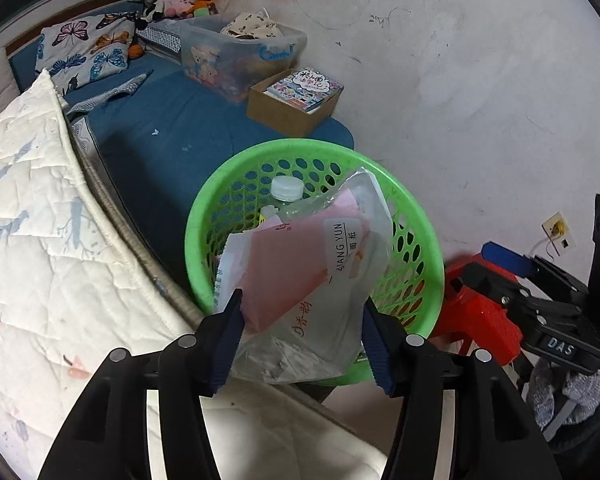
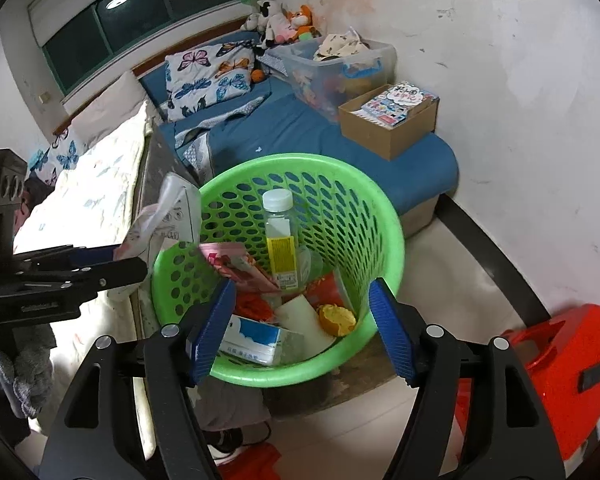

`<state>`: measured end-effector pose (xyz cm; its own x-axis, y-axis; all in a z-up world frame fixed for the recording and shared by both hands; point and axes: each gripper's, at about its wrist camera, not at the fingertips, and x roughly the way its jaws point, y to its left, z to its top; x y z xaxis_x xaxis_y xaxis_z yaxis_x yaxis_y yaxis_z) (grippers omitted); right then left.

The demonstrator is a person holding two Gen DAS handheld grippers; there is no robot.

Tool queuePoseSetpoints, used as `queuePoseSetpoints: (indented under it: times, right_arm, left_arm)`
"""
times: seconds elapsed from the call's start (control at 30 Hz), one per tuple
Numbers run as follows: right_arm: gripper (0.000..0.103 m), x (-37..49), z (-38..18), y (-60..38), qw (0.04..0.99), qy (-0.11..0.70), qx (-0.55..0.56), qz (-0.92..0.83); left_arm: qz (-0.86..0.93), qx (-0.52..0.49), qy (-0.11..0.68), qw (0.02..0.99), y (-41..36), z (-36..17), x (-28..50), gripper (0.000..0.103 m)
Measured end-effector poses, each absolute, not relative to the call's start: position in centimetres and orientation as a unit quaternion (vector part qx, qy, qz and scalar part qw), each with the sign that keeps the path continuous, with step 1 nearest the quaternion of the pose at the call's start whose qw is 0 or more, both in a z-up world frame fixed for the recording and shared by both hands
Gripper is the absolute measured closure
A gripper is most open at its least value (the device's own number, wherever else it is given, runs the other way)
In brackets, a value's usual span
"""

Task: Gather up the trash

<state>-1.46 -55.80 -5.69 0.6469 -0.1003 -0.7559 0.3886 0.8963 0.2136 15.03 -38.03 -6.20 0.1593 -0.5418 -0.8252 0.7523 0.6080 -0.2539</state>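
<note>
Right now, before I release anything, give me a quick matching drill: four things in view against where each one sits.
Things:
1. tissue wrapper
2. clear bottle
3. orange peel
4. sticker book

Places:
A. in the cardboard box on the bed
B. upright inside the green basket
C. at the basket's bottom
D. between the left gripper jaws, over the basket

Pairs: 1-D, 2-B, 3-C, 4-A

A lived-in home bedroom: a blue-sheeted bed [image 2: 300, 128] under a dark window [image 2: 140, 4] at 11 o'clock, butterfly-print pillow [image 2: 208, 76], stuffed toys [image 2: 284, 20] at 12 o'clock, clear toy bin [image 2: 340, 68], scuffed white wall [image 2: 520, 80] at 2 o'clock.
</note>
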Motion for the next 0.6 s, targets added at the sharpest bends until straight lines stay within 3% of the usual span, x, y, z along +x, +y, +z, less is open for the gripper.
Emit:
queuePoseSetpoints:
  times: [0.13, 0.2, 0.6]
  right_arm:
    - [0.033, -2.1, -6.0, -55.9, 0.887, 0.398, 0.188, -0.140]
    - [0.033, -2.2, -6.1, -55.9, 0.886, 0.397, 0.193, -0.140]
    - [0.033, -3.1, -5.5, -55.0, 0.889, 0.389, 0.203, -0.131]
  left_arm:
    - [-0.432, 0.107, 0.490, 0.749, -38.4, -6.5, 15.2, 0.044]
    - [-0.432, 0.108, 0.490, 0.749, -38.4, -6.6, 15.1, 0.034]
    - [-0.434, 0.093, 0.473, 0.761, -35.6, -5.2, 14.7, 0.032]
